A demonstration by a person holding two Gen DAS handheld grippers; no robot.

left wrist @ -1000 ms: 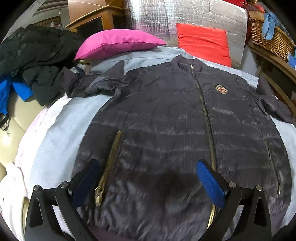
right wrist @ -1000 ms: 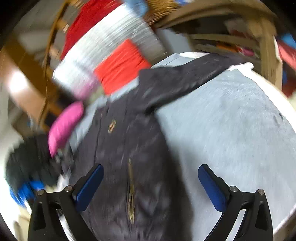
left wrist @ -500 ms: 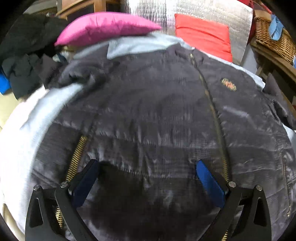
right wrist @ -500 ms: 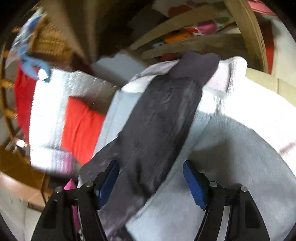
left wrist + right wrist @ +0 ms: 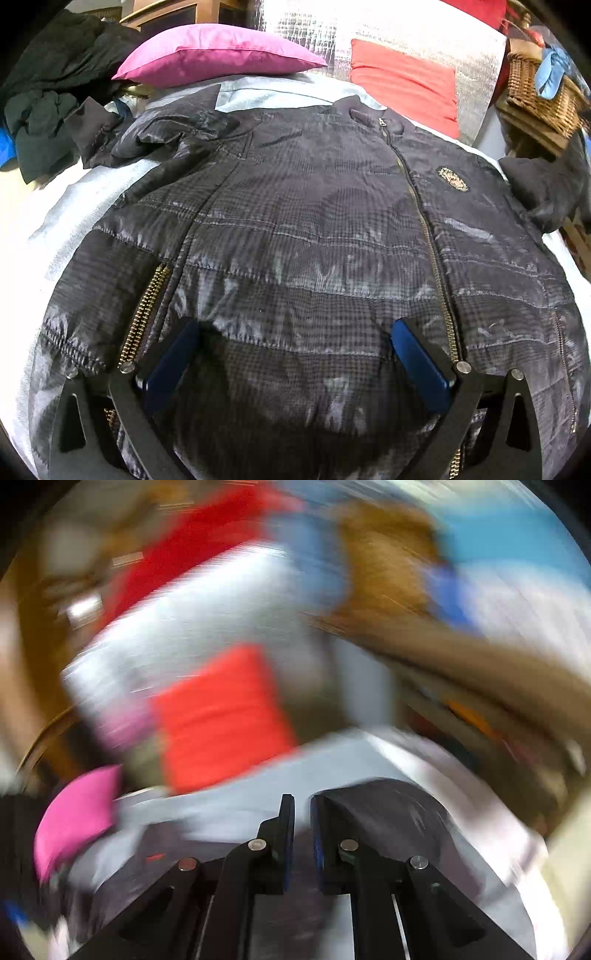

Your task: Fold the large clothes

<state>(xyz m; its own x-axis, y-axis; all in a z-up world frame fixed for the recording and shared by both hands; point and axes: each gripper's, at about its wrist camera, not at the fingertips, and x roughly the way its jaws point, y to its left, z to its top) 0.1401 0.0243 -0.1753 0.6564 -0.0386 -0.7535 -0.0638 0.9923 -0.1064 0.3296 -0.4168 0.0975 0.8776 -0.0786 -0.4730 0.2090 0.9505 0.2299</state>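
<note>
Here a pale grey sheet covers the bed, with a silver quilted panel at the top of the frame. The dark jacket lies zipped and spread flat across the centre, a magenta pillow upper left, a red cushion upper right. The left gripper points down over the hem, jaws wide. The right gripper, in a blurred view, has just closed, pinching dark jacket fabric.

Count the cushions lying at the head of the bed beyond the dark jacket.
2: a pink cushion at the back left, and a red cushion at the back right against the silver sheet. Others may be hidden.
</note>
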